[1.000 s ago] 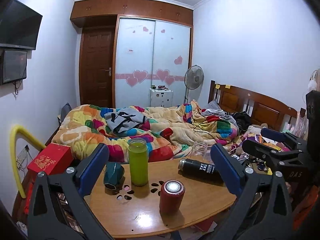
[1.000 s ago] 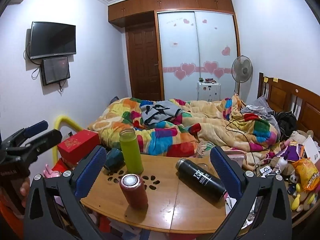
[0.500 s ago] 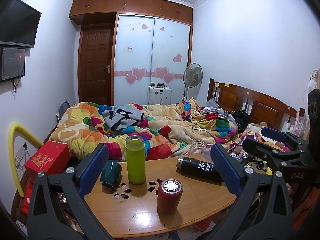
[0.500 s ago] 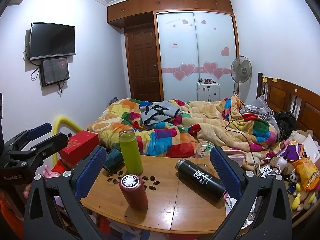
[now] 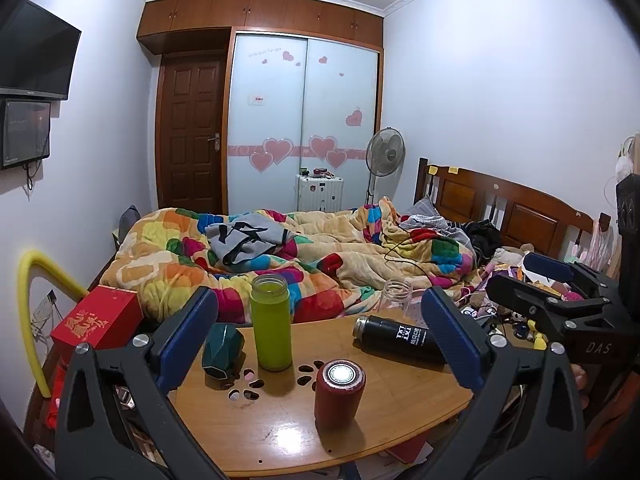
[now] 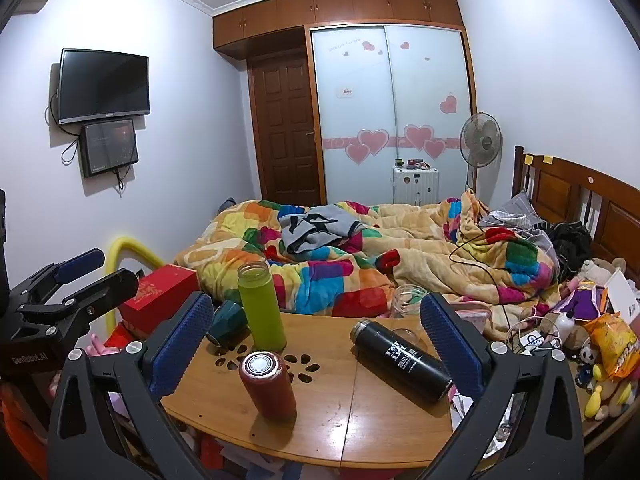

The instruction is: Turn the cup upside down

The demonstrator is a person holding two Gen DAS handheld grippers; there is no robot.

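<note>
The bed (image 5: 320,248) lies behind the wooden surface (image 6: 360,420). Left gripper (image 5: 320,340) and right gripper (image 6: 316,344) hover with jaws spread, holding nothing. The black flask (image 6: 400,360) lies on its side; the green bottle (image 5: 271,322) stands upright. The red cup (image 6: 267,384) stands nearest. The teal cup (image 5: 222,344) rests tilted at the surface's left edge.

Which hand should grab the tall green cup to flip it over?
Probably left. The green cup stands upright, well between the fingers of the open left hand-held gripper. For the right hand-held gripper, also open, it sits off-centre, close to the left finger.
</note>
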